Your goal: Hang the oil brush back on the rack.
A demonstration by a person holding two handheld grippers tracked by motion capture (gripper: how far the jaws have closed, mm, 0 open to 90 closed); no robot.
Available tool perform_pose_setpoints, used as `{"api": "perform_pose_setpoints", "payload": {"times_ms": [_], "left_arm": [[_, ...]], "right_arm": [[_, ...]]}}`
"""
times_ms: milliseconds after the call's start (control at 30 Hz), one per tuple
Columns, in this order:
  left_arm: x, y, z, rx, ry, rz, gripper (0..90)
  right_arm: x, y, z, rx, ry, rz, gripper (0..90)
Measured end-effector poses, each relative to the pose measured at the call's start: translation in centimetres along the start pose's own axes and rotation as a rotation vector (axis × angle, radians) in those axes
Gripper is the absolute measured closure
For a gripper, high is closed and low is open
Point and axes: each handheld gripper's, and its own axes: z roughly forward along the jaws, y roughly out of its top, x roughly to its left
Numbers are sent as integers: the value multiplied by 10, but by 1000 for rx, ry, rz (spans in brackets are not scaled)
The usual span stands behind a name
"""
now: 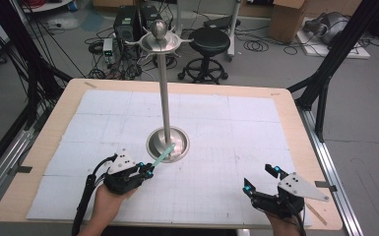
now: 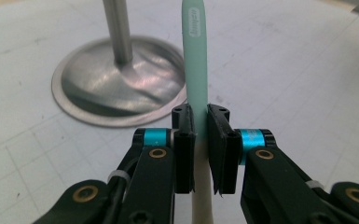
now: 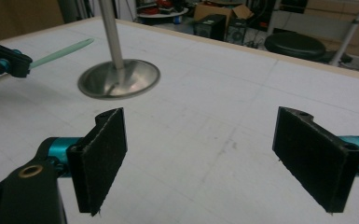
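Note:
My left gripper point(image 1: 149, 170) point(image 2: 199, 123) is shut on a slim mint-green stick with a white lower end point(image 2: 196, 70) point(image 1: 162, 156) point(image 3: 60, 53). The stick points up and away toward the round base point(image 1: 168, 144) point(image 2: 116, 84) point(image 3: 119, 78) of a tall metal stand, whose pole point(image 1: 164, 83) carries a dish with hooks and a ball on top point(image 1: 159, 35). The stick's tip hangs over the base's near rim. My right gripper point(image 1: 261, 179) point(image 3: 214, 140) rests near the table's front right, open, with nothing between its wide-set pads.
A white gridded mat point(image 1: 226, 128) covers the wooden table point(image 1: 295, 118). Beyond the far edge stand a black stool point(image 1: 207, 46), computer boxes and cables on the floor. Black frame struts point(image 1: 334, 54) rise at both sides.

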Motion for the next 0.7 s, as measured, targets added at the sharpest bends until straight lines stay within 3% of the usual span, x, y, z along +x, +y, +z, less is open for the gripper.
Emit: {"api": "perform_pose_setpoints", "payload": {"times_ms": [67, 200, 533, 700], "left_arm": [[-4, 2, -5, -46, -11, 8, 809], [-14, 4, -11, -116, -37, 21, 809], [-34, 14, -21, -209, -113, 61, 808], [-46, 21, -23, -240, -145, 86, 808]], "right_arm": [[5, 2, 4, -8, 28, 18, 166], [22, 9, 11, -17, 93, 0, 166], [60, 30, 35, -45, 249, 24, 168], [73, 41, 50, -57, 304, 33, 225]]}}
